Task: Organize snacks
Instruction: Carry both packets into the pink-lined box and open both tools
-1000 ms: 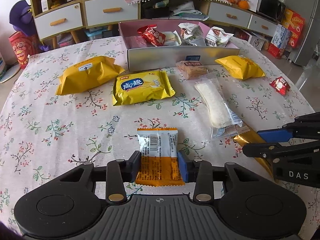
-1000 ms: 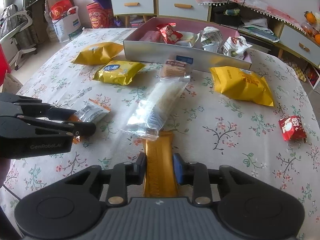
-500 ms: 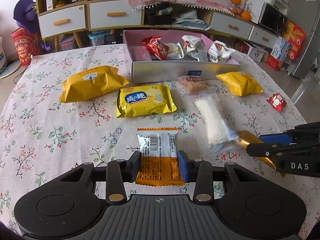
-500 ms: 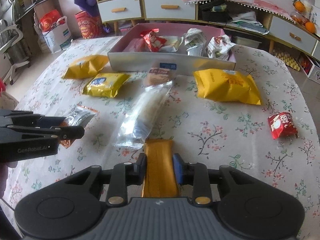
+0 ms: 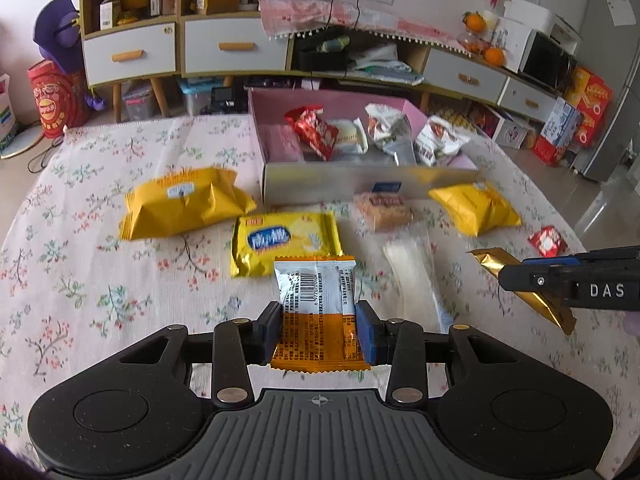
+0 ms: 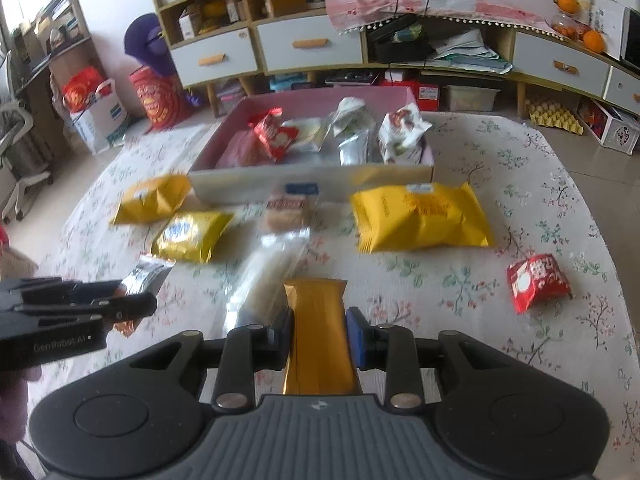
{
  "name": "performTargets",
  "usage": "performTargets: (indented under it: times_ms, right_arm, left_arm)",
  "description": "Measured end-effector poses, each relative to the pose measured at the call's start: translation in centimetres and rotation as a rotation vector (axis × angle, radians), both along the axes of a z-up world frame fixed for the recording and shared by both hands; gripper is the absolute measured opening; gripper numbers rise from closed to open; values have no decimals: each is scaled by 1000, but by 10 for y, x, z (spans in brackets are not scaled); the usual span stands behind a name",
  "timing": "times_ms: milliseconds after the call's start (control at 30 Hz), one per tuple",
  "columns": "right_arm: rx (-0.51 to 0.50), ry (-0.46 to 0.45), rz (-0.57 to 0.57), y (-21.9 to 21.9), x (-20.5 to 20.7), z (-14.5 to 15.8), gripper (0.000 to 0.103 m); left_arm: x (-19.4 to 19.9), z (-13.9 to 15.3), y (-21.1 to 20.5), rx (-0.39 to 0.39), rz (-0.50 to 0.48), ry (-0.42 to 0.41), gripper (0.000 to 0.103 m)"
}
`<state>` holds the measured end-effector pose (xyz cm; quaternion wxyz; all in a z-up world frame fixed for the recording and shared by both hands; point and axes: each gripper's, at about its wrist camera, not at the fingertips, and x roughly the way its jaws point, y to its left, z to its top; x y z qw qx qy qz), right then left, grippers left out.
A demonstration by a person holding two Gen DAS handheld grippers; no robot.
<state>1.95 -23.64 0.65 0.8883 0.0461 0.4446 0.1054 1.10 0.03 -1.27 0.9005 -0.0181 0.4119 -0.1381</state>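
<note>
My left gripper (image 5: 318, 330) is shut on a silver-and-orange snack packet (image 5: 316, 300) and holds it above the table. My right gripper (image 6: 319, 334) is shut on a gold foil bar (image 6: 318, 332), also raised; the bar shows in the left wrist view (image 5: 524, 286). A pink box (image 5: 360, 182) with several snacks inside stands at the far side of the table, ahead of both grippers; it also shows in the right wrist view (image 6: 316, 184).
On the floral tablecloth lie yellow bags (image 5: 184, 208) (image 5: 286, 242) (image 6: 420, 216), a clear long packet (image 6: 270, 272), a small biscuit pack (image 5: 384, 212) and a red packet (image 6: 538, 280). Cabinets stand behind the table.
Both grippers have lifted with their snacks and moved toward the box; the table items look farther below and the box nearer the centre.
</note>
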Motion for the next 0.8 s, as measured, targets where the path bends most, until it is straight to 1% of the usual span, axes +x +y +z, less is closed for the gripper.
performTargets:
  times_ms: [200, 400, 533, 633, 700, 800]
  right_arm:
    - [53, -22, -40, -3, 25, 14, 14]
    - [130, -38, -87, -3, 57, 24, 14]
    - [175, -18, -131, -1, 84, 24, 14]
    - [204, 0, -144, 1, 107, 21, 14]
    - [209, -4, -147, 2, 117, 20, 14]
    - [241, -21, -155, 0, 126, 15, 14]
  left_arm:
    - [18, 12, -11, -3, 22, -34, 36]
    - [49, 24, -21, -25, 44, -55, 36]
    - [76, 28, -29, -35, 55, -65, 36]
    - [94, 28, -35, -45, 61, -70, 36]
    - [104, 26, -37, -51, 66, -78, 36]
    - [113, 19, -34, -83, 83, -85, 36]
